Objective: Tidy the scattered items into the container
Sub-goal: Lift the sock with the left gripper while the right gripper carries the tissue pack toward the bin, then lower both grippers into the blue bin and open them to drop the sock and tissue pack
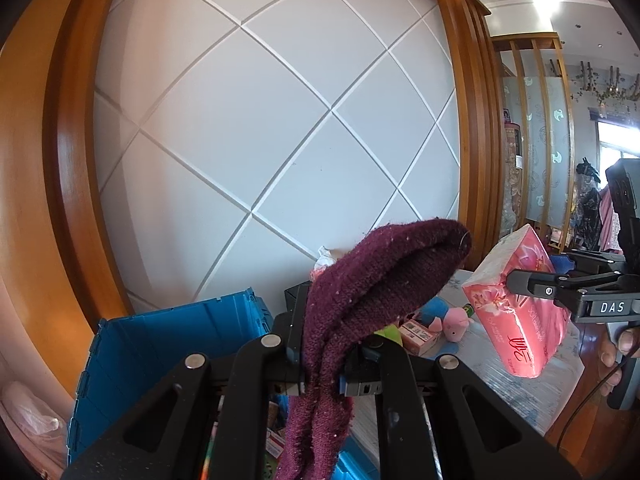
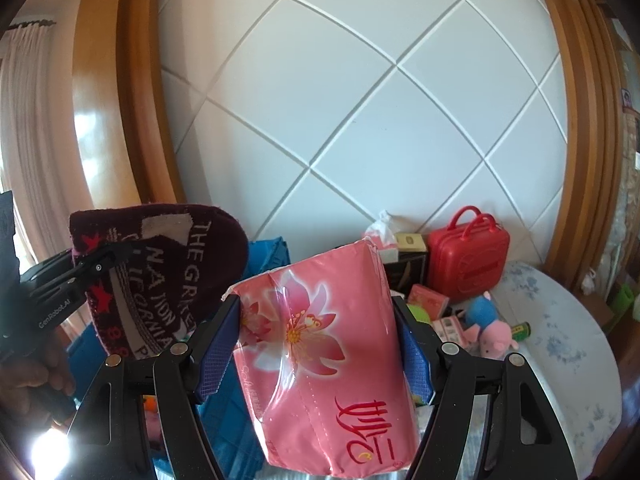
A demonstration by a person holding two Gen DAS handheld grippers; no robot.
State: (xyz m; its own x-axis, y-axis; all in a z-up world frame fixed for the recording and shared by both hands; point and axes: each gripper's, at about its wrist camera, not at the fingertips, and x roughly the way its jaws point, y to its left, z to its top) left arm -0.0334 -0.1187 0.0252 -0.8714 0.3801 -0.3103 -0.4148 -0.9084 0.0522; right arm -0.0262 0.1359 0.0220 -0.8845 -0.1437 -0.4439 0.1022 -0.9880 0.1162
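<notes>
In the left wrist view, a purple knit hat [image 1: 360, 312] is seen clamped between the fingers of the left gripper [image 1: 324, 364]; its crown is folded forward above the fingers and its lower part hangs down past them. A blue crate [image 1: 168, 344], the container, is seen below and to the left of the gripper, standing at the left end of the bench [image 1: 520, 392], with some items partly visible inside it. To the right, a pink tissue pack [image 1: 520, 304] is held off the bench by the right gripper [image 1: 520, 284], whose fingers are pressed on the pack's sides. Farther back on the bench, a pink and blue plush toy [image 1: 568, 320] and a small box [image 1: 418, 330] are seen lying near each other.

In the right wrist view, the tissue pack [image 2: 332, 364] is gripped between the blue pads [image 2: 218, 352] of the right gripper [image 2: 320, 356], tilted, with its flower print facing the camera. To the left, the hat [image 2: 160, 276], with white lettering on it, is held raised by the left gripper [image 2: 108, 258], closed on its edge. Part of the blue crate [image 2: 268, 252] is seen behind and below both. At the back edge of the bench [image 2: 568, 344], against the wall, a red toy suitcase [image 2: 468, 264] is seen standing upright, with a dark box [image 2: 404, 272] just beside it on the left. In front of these, two plush toys [image 2: 488, 324], one blue and one pink, lie touching each other, with a small green can [image 2: 520, 330] near them.
</notes>
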